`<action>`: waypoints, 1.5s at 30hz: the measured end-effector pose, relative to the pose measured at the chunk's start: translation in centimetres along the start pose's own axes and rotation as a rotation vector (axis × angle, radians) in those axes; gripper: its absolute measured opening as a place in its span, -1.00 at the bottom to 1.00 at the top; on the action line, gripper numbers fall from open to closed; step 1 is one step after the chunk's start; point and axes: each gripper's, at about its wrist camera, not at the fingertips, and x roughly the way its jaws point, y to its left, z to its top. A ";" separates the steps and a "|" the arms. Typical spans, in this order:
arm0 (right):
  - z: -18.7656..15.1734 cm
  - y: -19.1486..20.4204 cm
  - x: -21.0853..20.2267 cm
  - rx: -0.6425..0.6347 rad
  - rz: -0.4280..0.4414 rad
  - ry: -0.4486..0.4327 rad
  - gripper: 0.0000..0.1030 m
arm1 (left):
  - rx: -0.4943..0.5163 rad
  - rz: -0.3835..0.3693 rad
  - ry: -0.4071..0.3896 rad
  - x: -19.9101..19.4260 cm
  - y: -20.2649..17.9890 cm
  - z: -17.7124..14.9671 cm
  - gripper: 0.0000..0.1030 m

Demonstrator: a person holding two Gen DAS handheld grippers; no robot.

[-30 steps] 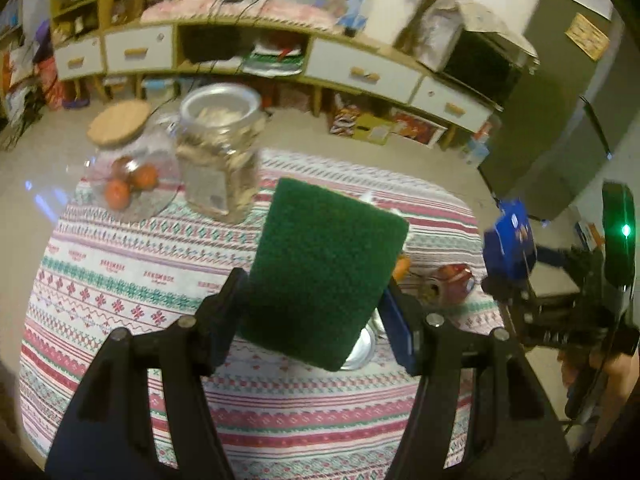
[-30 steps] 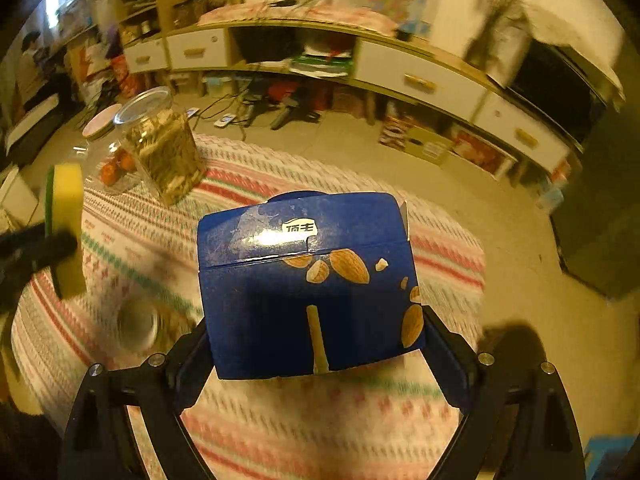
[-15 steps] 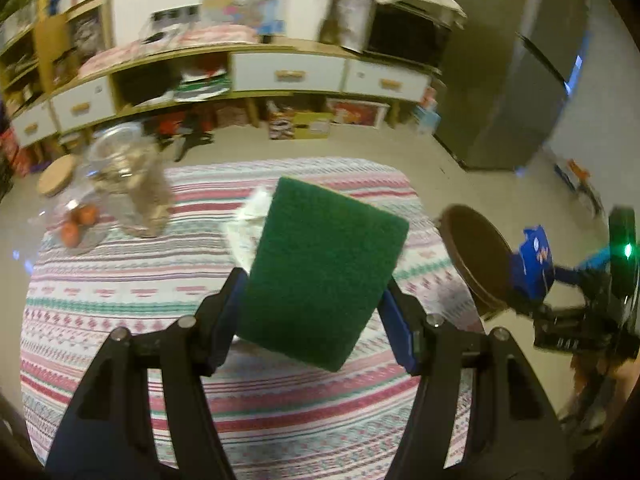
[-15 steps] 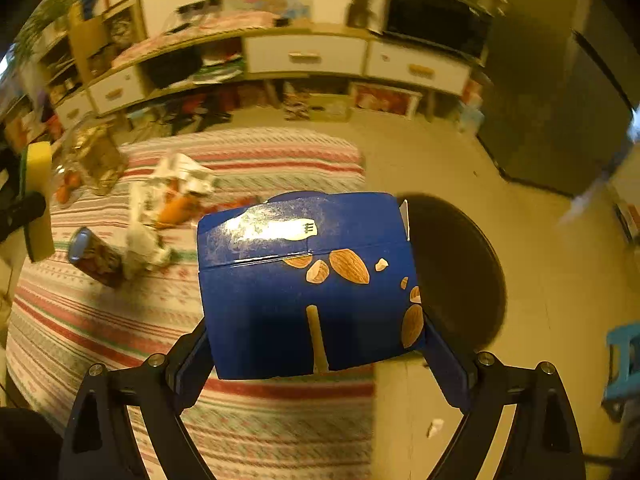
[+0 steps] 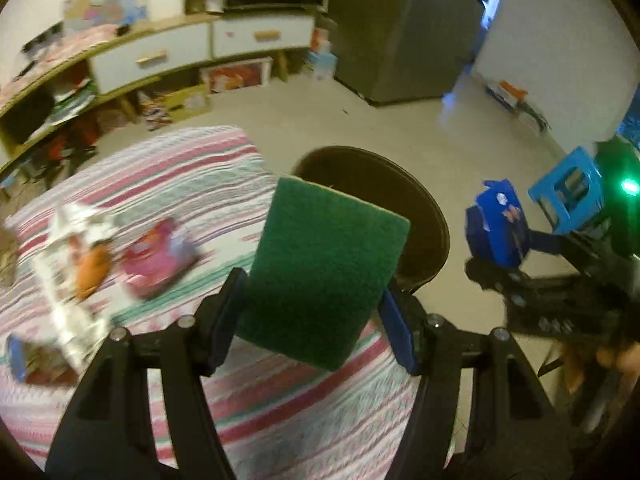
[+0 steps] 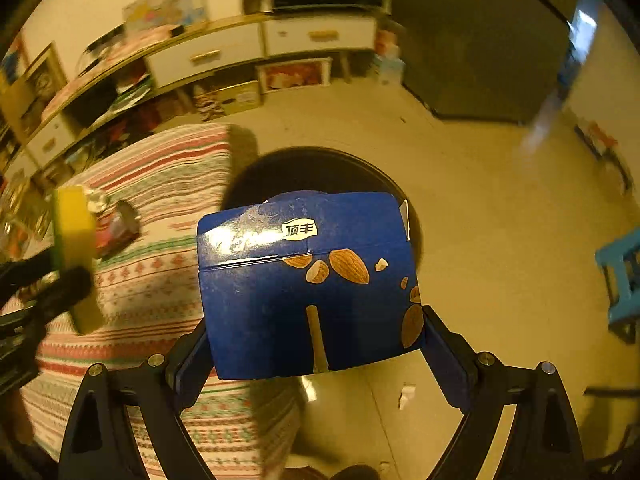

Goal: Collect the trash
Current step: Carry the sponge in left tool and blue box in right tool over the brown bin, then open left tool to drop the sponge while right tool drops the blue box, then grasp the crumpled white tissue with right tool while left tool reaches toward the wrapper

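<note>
My left gripper [image 5: 314, 312] is shut on a green and yellow sponge [image 5: 324, 272], held above the table's right edge; the sponge also shows in the right wrist view [image 6: 76, 256]. My right gripper [image 6: 316, 344] is shut on a blue almond carton [image 6: 308, 284], held in the air over a dark round trash bin [image 6: 256, 176] on the floor beside the table. The carton also shows in the left wrist view [image 5: 498, 228], right of the bin [image 5: 372, 168]. Trash lies on the striped tablecloth [image 5: 200, 184]: a pink wrapper [image 5: 160, 256], crumpled paper with orange peel [image 5: 80, 264] and a can [image 5: 24, 364].
A blue plastic stool [image 5: 568, 196] stands on the floor at the right, seen too in the right wrist view [image 6: 624, 280]. A long low cabinet [image 5: 160, 60] and a dark fridge [image 5: 400, 28] line the far wall. A paper scrap [image 6: 406, 394] lies on the floor.
Both grippers have swung to the right, away from the jars. The bin has come to the middle of both views and the carton now hangs over it.
</note>
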 end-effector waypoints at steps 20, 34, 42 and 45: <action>-0.3 -4.0 0.9 0.110 -0.025 -0.001 0.83 | -0.033 -0.019 -0.070 6.3 -2.1 3.9 0.83; 1.3 -2.5 4.2 0.130 0.002 -0.006 0.83 | -0.046 0.077 -0.078 1.2 4.0 -0.2 0.94; 2.1 -3.0 4.4 0.195 -0.010 -0.121 0.92 | -0.023 0.121 -0.086 -2.2 6.8 -2.7 0.94; 2.5 -2.2 3.6 0.193 0.042 -0.136 0.94 | -0.023 0.143 -0.096 -3.3 8.0 -3.7 0.94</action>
